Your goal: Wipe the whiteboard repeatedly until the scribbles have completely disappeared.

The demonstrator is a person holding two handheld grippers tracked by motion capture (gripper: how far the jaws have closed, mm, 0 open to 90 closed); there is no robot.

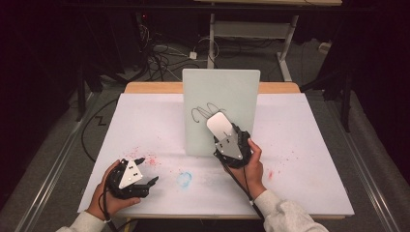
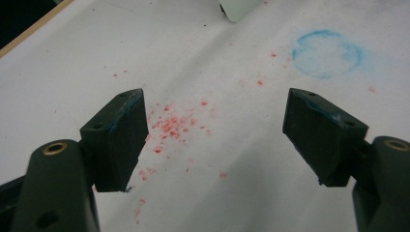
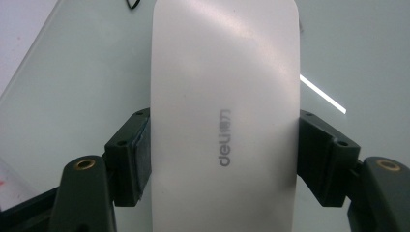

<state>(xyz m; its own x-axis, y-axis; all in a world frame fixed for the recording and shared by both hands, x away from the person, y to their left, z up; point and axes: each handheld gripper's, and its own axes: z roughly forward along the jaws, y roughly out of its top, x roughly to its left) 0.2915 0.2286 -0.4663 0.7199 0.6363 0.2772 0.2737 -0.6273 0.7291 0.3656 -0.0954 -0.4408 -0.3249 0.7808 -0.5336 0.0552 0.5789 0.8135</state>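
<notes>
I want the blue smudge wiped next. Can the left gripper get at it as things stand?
Probably yes: the left gripper is open and empty, and the blue smudge lies just ahead on bare table.

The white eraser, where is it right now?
In the high view the white eraser lies on the whiteboard, mid-table, clamped in the right gripper, just below the black scribble.
</notes>
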